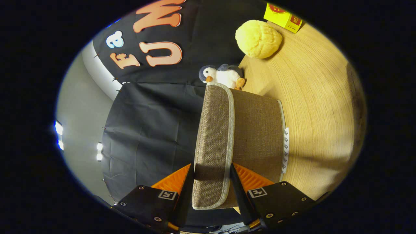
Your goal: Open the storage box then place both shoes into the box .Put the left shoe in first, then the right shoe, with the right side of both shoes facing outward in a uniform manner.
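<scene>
The storage box [256, 130] is brown woven fabric and stands on the wooden table [318, 97]. Its lid [214, 130], edged with pale grey trim, is raised on edge away from the box body. My gripper [213, 191] is shut on the lid's near edge, with one finger [187, 191] against each face of the flap. The view is rolled sideways, so the table runs up along one side. The lid and the box wall hide the inside of the box.
A small plush penguin [222, 75] lies on the table just beyond the box. Farther off sit a yellow puffy ball [258, 39] and a yellow carton [282, 16]. A white strip [286, 149] runs along the box's base.
</scene>
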Available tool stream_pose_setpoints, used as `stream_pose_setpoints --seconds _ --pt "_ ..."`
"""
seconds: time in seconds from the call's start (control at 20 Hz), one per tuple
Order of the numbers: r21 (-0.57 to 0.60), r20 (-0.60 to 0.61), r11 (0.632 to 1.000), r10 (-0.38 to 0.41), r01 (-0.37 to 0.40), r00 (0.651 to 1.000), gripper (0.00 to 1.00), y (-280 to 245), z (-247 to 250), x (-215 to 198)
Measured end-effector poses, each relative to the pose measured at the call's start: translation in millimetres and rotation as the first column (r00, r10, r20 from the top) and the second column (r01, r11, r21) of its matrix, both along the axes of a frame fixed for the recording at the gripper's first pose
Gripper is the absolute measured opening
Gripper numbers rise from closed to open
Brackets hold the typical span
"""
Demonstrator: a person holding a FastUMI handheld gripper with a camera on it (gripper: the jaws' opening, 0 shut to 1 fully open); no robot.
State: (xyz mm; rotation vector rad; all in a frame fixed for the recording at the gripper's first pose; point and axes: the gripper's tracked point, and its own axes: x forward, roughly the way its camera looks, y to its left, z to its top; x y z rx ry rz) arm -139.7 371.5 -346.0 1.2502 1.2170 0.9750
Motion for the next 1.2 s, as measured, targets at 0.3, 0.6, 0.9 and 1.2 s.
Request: stream_pose_setpoints --seconds 0.3,0.6,0.9,1.2 --pt "0.009 -0.004 0.996 -0.088 0.088 0.996 0.37 -25 7 10" --pt "0.114 0.043 0.99 -0.092 0.086 0.995 0.19 -16 60 12" --pt "0.067 0.108 0.998 0.013 -0.02 0.994 0.18 9 79 -6" --pt "0.067 0.206 0.997 0.024 -0.039 0.978 0.11 28 130 5"
